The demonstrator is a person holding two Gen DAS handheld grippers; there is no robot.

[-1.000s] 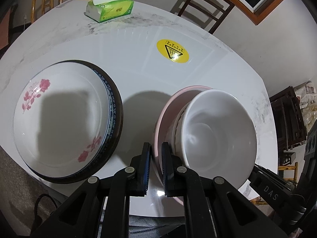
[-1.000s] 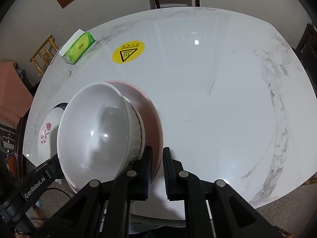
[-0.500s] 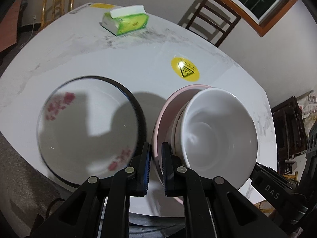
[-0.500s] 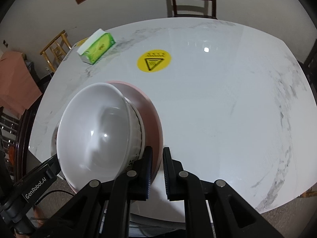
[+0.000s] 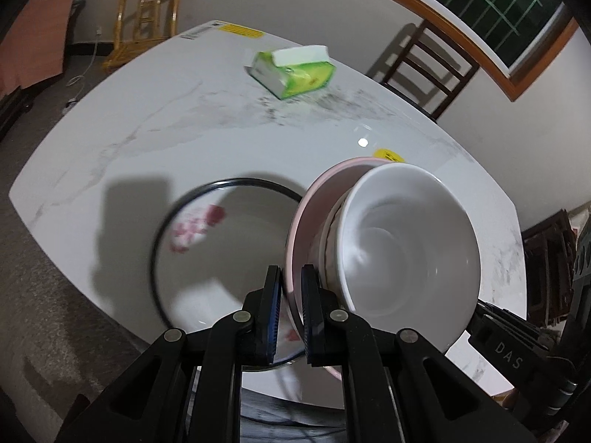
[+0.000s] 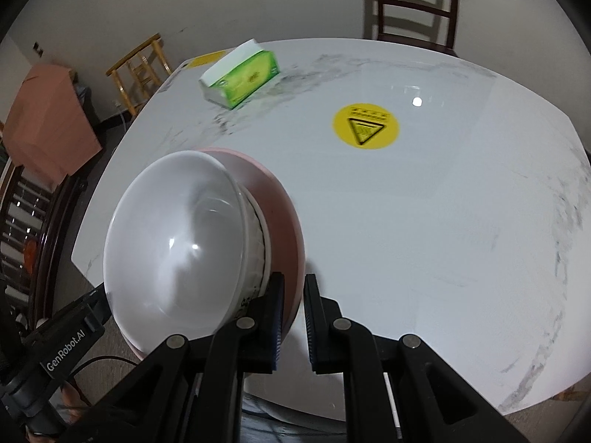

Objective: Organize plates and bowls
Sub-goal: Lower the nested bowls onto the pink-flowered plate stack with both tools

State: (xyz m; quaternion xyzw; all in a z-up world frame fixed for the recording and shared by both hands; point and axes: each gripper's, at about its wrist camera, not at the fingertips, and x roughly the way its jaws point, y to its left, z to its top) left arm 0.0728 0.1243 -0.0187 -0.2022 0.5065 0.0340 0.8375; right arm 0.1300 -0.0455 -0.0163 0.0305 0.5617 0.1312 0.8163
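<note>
A pink plate (image 5: pixel 310 214) carrying a white bowl (image 5: pixel 406 240), nested in a second bowl, hangs tilted above the table. My left gripper (image 5: pixel 291 295) is shut on the plate's left rim. My right gripper (image 6: pixel 294 306) is shut on the opposite rim of the same pink plate (image 6: pixel 284 206), with the white bowl (image 6: pixel 177 232) to its left. Below the left gripper, a flowered plate (image 5: pixel 229 251) lies on a dark-rimmed plate on the table, partly hidden by the carried stack and blurred.
The white marble table (image 5: pixel 147 129) holds a green tissue pack (image 5: pixel 295 70) at the far side and a yellow warning sticker (image 6: pixel 365 125). A dark wooden chair (image 5: pixel 428 70) and a yellow chair (image 5: pixel 147 11) stand beyond the table. The table's near edge lies below both grippers.
Both grippers have carried the pink plate and bowls upward and to the left. The flowered plate, earlier well to the left, now lies under the stack's left edge.
</note>
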